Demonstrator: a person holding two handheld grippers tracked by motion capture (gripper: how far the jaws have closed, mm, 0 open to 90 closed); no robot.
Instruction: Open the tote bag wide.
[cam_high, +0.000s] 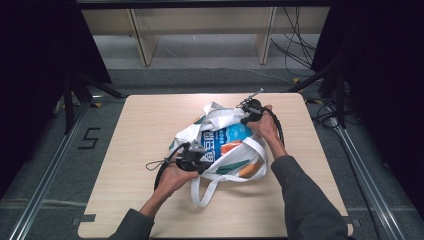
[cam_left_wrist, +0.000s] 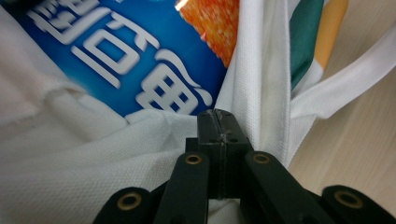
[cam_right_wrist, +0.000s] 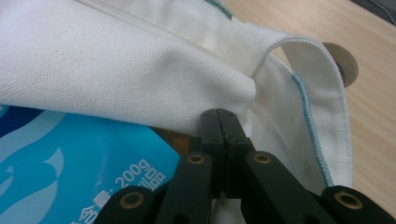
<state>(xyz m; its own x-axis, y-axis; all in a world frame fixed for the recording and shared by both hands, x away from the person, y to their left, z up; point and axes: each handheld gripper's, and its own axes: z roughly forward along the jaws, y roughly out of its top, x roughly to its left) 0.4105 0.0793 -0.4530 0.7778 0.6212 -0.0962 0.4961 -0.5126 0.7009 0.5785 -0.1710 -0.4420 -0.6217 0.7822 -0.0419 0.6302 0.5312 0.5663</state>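
A white cloth tote bag (cam_high: 220, 117) lies in the middle of the wooden table (cam_high: 135, 130). A blue snack packet (cam_high: 227, 140) with an orange patch shows through its mouth. My left gripper (cam_high: 197, 162) is at the bag's near left edge. In the left gripper view my left gripper (cam_left_wrist: 218, 116) is shut with the white fabric (cam_left_wrist: 70, 163) pinched at its tips, and the packet (cam_left_wrist: 121, 51) lies just beyond. My right gripper (cam_high: 248, 116) is at the bag's far right edge. In its own view my right gripper (cam_right_wrist: 219, 114) is shut on a fold of the rim (cam_right_wrist: 116, 60) above the packet (cam_right_wrist: 70, 158).
A white strap (cam_high: 202, 192) loops toward the table's near edge. A round snap (cam_right_wrist: 348, 60) sits on the rim flap. Bare tabletop (cam_high: 310, 165) surrounds the bag. A wooden frame (cam_high: 145, 45) stands behind the table, and cables (cam_high: 300, 45) lie on the floor at the right.
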